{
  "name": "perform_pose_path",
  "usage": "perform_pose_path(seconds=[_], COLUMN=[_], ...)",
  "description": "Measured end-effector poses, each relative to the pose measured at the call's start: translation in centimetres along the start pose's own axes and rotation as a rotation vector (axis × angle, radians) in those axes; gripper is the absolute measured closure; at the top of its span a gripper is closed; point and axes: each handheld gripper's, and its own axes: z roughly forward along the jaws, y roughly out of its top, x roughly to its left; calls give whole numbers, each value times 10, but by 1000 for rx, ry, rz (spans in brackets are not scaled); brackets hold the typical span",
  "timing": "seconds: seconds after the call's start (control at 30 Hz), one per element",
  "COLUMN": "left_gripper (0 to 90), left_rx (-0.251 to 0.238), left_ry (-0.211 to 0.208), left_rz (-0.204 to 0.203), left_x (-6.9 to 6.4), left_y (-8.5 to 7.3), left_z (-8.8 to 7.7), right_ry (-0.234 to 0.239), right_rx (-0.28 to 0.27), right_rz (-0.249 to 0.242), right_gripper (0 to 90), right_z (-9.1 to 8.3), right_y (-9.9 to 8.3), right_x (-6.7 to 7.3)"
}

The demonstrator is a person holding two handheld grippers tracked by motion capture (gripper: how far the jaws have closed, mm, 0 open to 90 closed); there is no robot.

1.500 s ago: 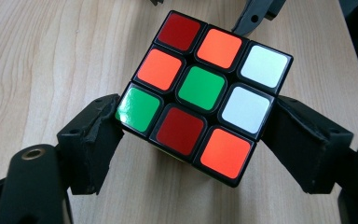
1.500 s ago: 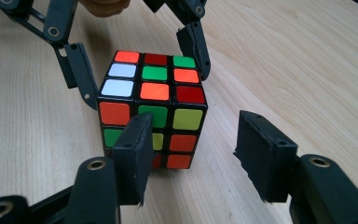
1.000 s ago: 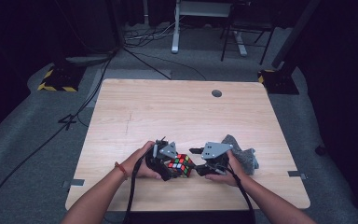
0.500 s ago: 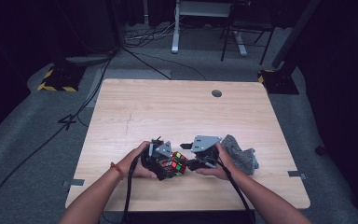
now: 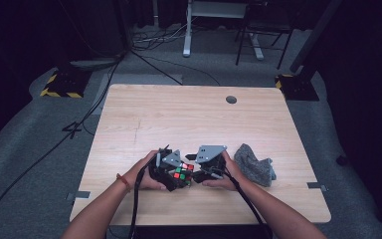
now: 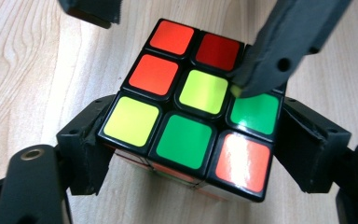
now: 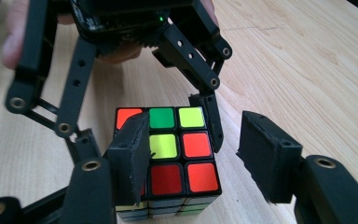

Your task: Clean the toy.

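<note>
Rubik's cube (image 5: pixel 181 175) sits at the near centre of the bench (image 5: pixel 189 119), between the two hands. In the high view it lies between the left gripper (image 5: pixel 165 168) and the right gripper (image 5: pixel 205 163); a crumpled grey cloth (image 5: pixel 254 165) lies just beside the right hand, toward the bench's right edge.

Left gripper (image 6: pixel 186 140): jaws closed on the cube, pads pressed to two opposite side faces. Top face reads orange, red, yellow-green and green tiles. Whether the cube rests on the bench or is lifted slightly, cannot tell.

Right gripper (image 7: pixel 191 154): jaws spread apart. One jaw lies over the cube's top face (image 7: pixel 168 149), near the edge column; the other stands off to the side, clear of the cube. In the left gripper view this same jaw tip touches the top face near the yellow-green and green tiles.

Judgement, risks:
- The right jaw sits on top, not against a side face. Closing from here would likely skid off the glossy tiles.
- If a layer turn is intended, a hold that straddles two layers could jam the cube.
- A hard sideways push could twist the cube within the left pads or pop it free.
</note>
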Motion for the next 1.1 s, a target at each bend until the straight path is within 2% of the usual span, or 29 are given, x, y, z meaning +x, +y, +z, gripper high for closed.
perform_pose_path(seconds=[0.1,0.2,0.27,0.43,0.5,0.7,0.77,0.87,0.97,1.03,1.1], left_gripper=[215,224,207,191,186,217,209,251,258,260,198], left_rx=[2,32,34,38,34,45,40,26,-4,-41,-82], left_ry=[4,28,42,90,111,152,175,193,194,167,130], left_rz=[4,11,-9,-25,-44,-72,-88,-108,-145,-163,-184], left_x=[-1,0,2,5,8,15,17,19,20,18,14], left_y=[0,-2,-6,-10,-12,-16,-18,-19,-20,-19,-16], left_z=[1,0,-1,-7,-9,-11,-11,-13,-15,-15,-15], right_ry=[0,-3,-12,-43,-48,-81,-102,-128,-162,-185,-206], right_rx=[18,6,-1,27,38,36,37,45,56,57,50], right_rz=[-3,4,11,41,52,68,80,100,123,135,151], right_gripper=[427,422,422,420,420,421,421,421,423,423,423], right_z=[-2,-11,-21,-37,-44,-69,-79,-93,-104,-112,-120], right_y=[-1,-1,-3,-19,-27,-42,-49,-61,-74,-82,-88], right_x=[0,-2,-4,-13,-16,-19,-21,-26,-31,-34,-39])
